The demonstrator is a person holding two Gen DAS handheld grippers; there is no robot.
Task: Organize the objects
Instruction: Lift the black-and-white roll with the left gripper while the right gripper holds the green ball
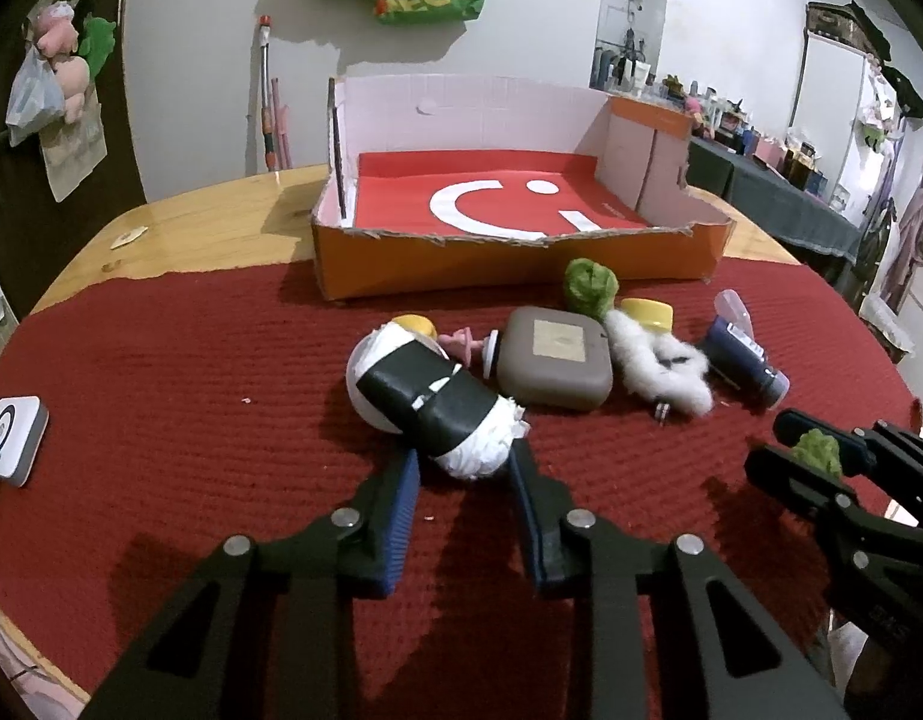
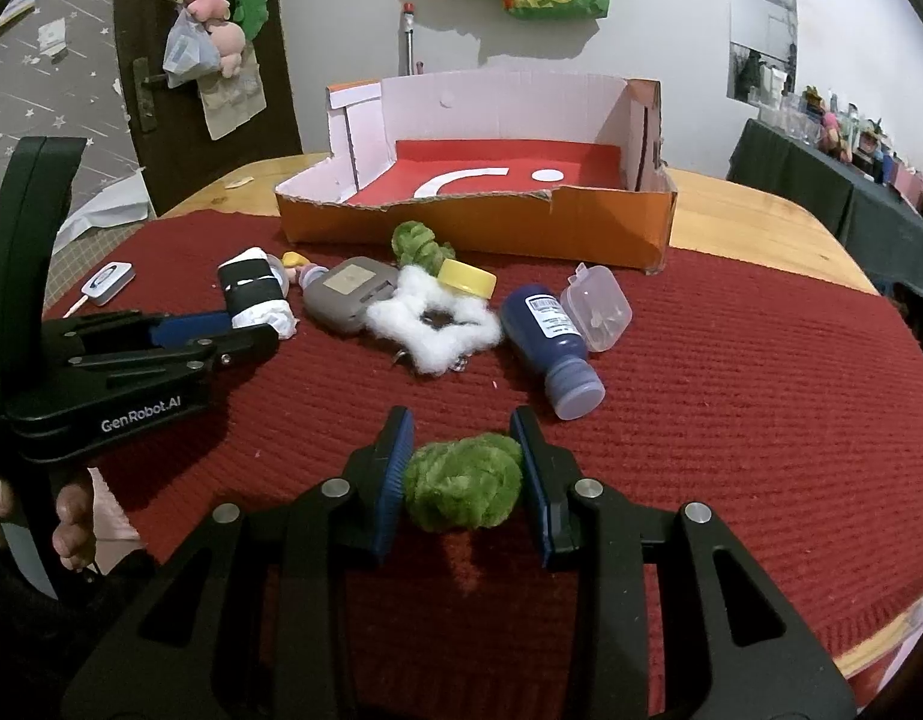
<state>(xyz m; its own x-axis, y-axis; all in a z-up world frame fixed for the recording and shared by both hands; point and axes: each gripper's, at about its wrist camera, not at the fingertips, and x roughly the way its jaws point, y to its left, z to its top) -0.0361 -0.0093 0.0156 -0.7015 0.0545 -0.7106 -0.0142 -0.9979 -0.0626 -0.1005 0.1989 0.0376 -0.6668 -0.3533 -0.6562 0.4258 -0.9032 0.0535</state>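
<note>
Nearest the right wrist camera, the right gripper (image 2: 461,474) is clamped on a fuzzy green yarn ball (image 2: 461,489), its blue pads pressing both sides just above the red ribbed cloth (image 2: 731,450) that covers the wooden table (image 2: 761,216). Nearest the left wrist camera, the left gripper (image 1: 464,468) stands narrow around the near end of a white roll wrapped in black tape (image 1: 428,402); its blue-padded fingers (image 1: 401,510) reach to the crumpled white end and look to be touching it on both sides, the roll lying on the cloth

Going left to right across the cloth: a small white square device (image 1: 11,441) sits far left near the cloth's edge; then the taped roll, with a yellow cap (image 1: 414,324) and a small pink piece (image 1: 461,343) just behind it; a grey rounded case with a pale label (image 1: 554,360) lies beside the roll; a second green yarn ball (image 1: 590,288) rests behind the case, near the box; a white fluffy ring (image 2: 431,324) touches the case, with a yellow lid (image 2: 467,279) at its far edge; a dark blue bottle (image 2: 551,342) lies on its side, cap toward the camera; a small clear plastic case (image 2: 599,306) lies against the bottle's right side

Behind them all, an orange cardboard box with white inner walls and a red floor (image 2: 479,222) stands open on the table
</note>
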